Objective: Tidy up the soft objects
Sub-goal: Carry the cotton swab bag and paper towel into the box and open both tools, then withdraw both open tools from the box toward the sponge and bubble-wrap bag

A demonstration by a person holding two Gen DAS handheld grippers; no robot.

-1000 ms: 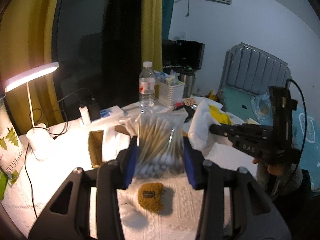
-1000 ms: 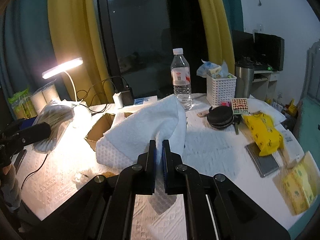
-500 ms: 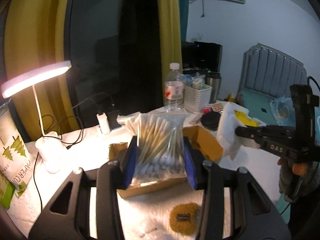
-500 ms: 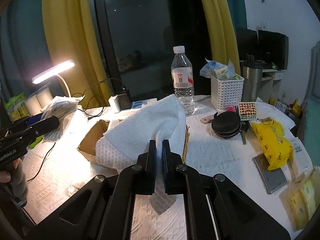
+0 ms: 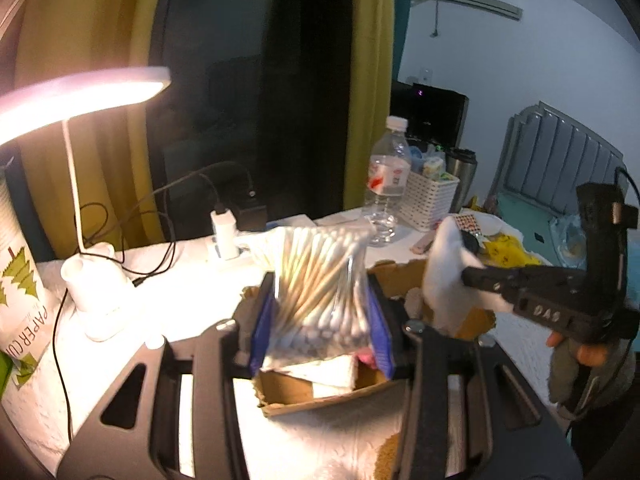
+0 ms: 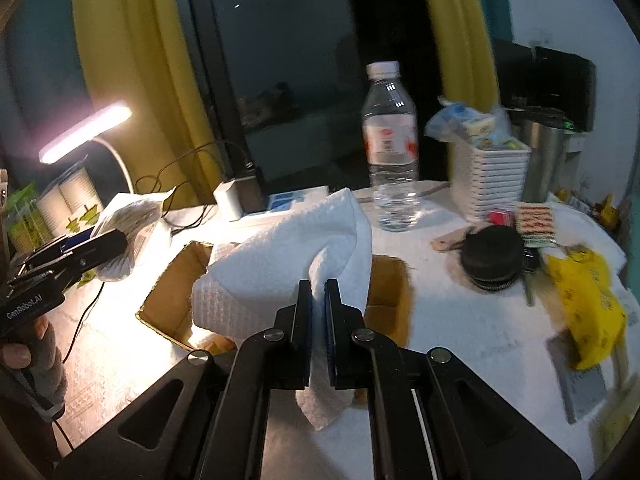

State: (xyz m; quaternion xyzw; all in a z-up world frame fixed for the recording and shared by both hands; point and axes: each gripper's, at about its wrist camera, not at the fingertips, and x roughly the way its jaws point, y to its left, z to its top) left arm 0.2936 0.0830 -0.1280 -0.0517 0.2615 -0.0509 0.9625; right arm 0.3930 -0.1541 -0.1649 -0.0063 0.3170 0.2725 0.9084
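My left gripper [image 5: 320,320] is shut on a clear bag of cotton swabs [image 5: 320,280] and holds it above the open cardboard box [image 5: 320,394]. The bag also shows in the right wrist view [image 6: 128,236], at the left. My right gripper [image 6: 318,320] is shut on a white waffle towel [image 6: 288,264] that hangs over the same box [image 6: 176,300]. In the left wrist view the right gripper [image 5: 476,274] holds the towel [image 5: 444,268] over the box's right end. White folded cloth [image 5: 324,372] lies inside the box.
A lit desk lamp [image 5: 92,280] stands at the left with cables and a charger [image 5: 224,232]. A water bottle [image 6: 390,152], white basket [image 6: 492,176], steel cup [image 6: 548,160], black round pouch [image 6: 494,256] and yellow bag [image 6: 588,300] stand on the white tablecloth.
Both grippers have moved in over the cardboard box. The swab bag is now above the box interior, and the towel hangs over the box's other end.
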